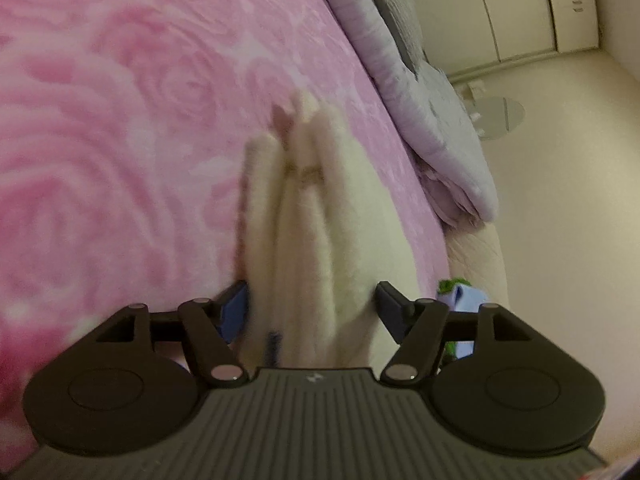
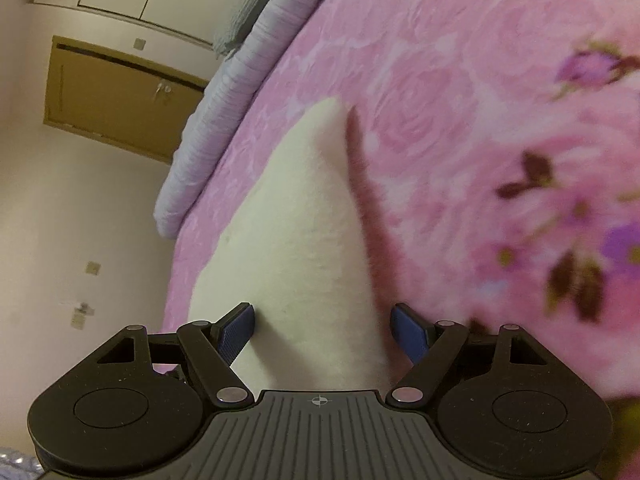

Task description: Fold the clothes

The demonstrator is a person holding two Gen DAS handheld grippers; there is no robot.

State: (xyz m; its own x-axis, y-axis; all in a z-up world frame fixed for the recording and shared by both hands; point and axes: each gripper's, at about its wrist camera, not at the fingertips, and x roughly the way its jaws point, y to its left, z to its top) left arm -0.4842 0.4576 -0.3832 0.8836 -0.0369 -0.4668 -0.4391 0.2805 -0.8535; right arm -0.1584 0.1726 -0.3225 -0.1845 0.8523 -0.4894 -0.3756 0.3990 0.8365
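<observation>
A cream-white fluffy garment point(image 1: 304, 200) lies on the pink rose-patterned bed cover point(image 1: 120, 120). In the left wrist view it is gathered in long blurred folds that run away from me, with a thin gold-brown band across them. My left gripper point(image 1: 311, 300) is open, its blue-padded fingers standing on either side of the folds. In the right wrist view the garment point(image 2: 304, 208) tapers to a point on the bed cover point(image 2: 440, 80). My right gripper point(image 2: 322, 316) is open too, with the cloth's wide near end between its fingers.
A folded lilac quilt point(image 1: 420, 92) point(image 2: 224, 112) and a grey pillow point(image 1: 392, 4) lie along the bed's edge. Beyond are pale floor, a wardrobe point(image 1: 520, 8) and a wooden door point(image 2: 116, 96). A blurred floral cloth point(image 2: 580, 220) fills the right. A small blue-and-green item point(image 1: 464, 294) sits near the bed edge.
</observation>
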